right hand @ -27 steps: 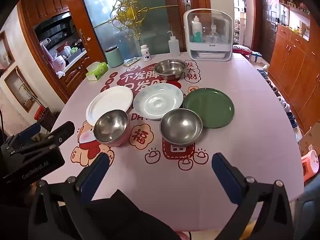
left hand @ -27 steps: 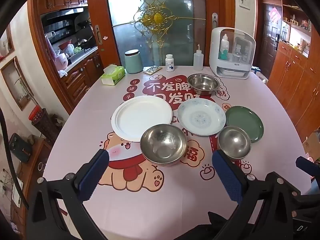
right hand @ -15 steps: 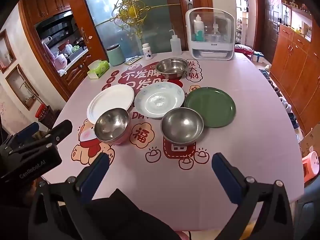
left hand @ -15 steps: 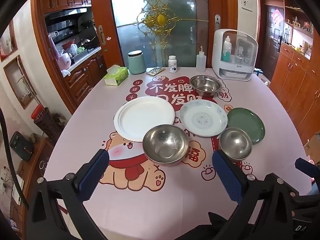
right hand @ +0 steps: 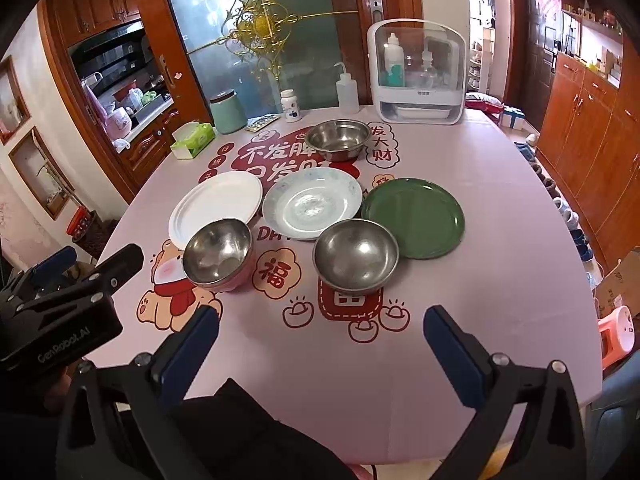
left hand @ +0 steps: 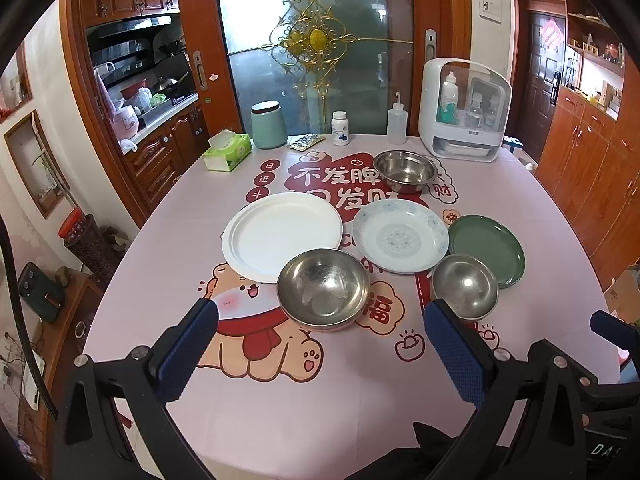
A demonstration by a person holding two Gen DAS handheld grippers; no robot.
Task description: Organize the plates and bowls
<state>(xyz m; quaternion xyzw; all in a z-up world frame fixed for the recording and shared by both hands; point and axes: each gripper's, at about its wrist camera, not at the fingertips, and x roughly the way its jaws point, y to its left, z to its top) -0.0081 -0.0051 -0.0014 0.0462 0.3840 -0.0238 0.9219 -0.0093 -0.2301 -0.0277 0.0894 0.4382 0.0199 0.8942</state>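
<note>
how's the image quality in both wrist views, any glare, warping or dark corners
Left wrist view: sharp, but the fisheye bends the table edge and blackens the corners; soft highlights sit in the near steel bowl. Right wrist view: same warping and dark corners, a bright sheen on the patterned plate and green plate, and daylight washes out the glass door.
</note>
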